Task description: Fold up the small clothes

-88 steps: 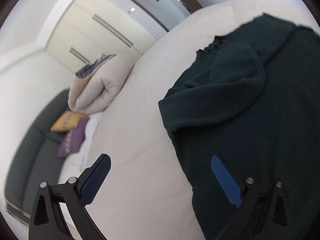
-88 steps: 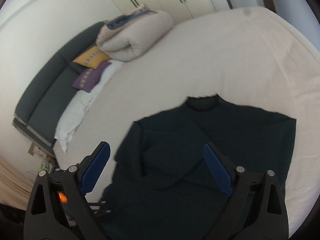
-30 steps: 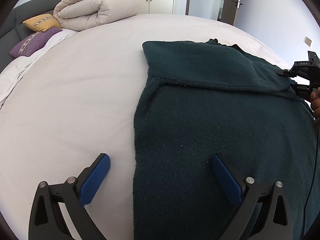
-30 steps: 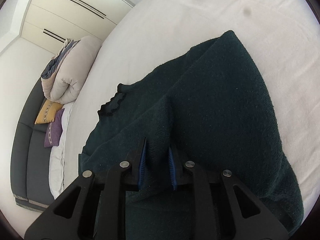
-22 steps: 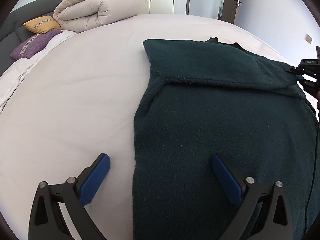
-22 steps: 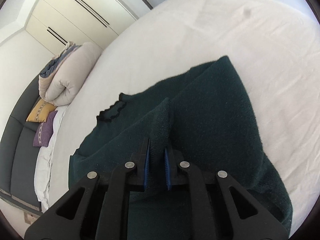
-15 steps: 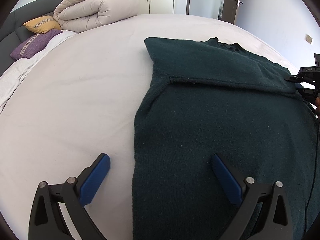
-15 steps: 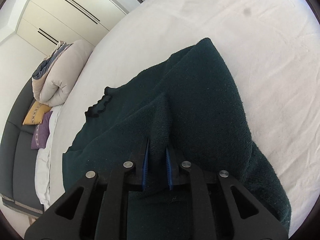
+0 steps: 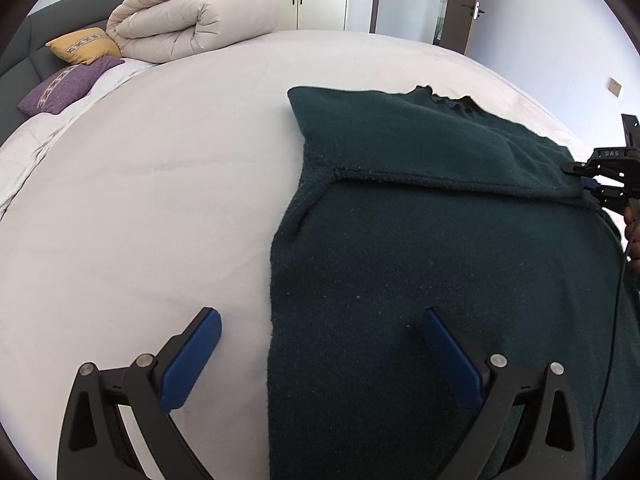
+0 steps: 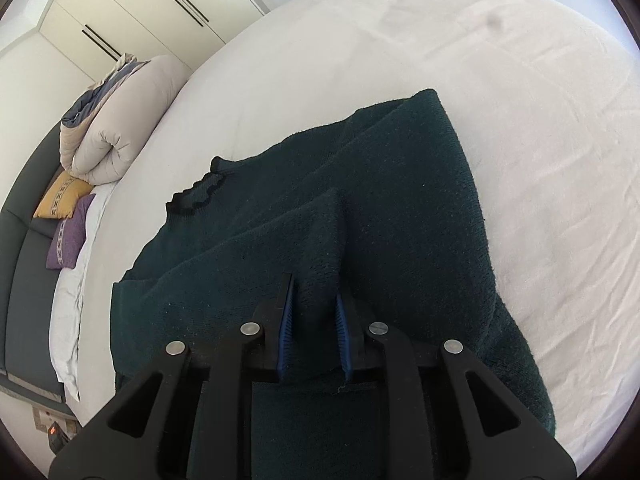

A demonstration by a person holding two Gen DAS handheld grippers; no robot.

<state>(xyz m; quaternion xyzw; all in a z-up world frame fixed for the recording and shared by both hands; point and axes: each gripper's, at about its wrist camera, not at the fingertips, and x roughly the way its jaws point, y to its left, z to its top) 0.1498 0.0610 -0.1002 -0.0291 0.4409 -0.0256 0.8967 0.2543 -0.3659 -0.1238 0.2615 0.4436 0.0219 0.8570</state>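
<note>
My right gripper, opening a bit, pinches the green sweater; next I lay this fold flat on the bed.

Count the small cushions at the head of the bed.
2. The yellow cushion leans against the dark headboard beside the rolled duvet; the purple cushion lies just in front of it. Others may be hidden behind the duvet.

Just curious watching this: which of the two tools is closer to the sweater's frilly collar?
Right. The right tool has a fold of the dark green sweater between its opening jaws, below the collar. The left tool stands open near the hem.
</note>
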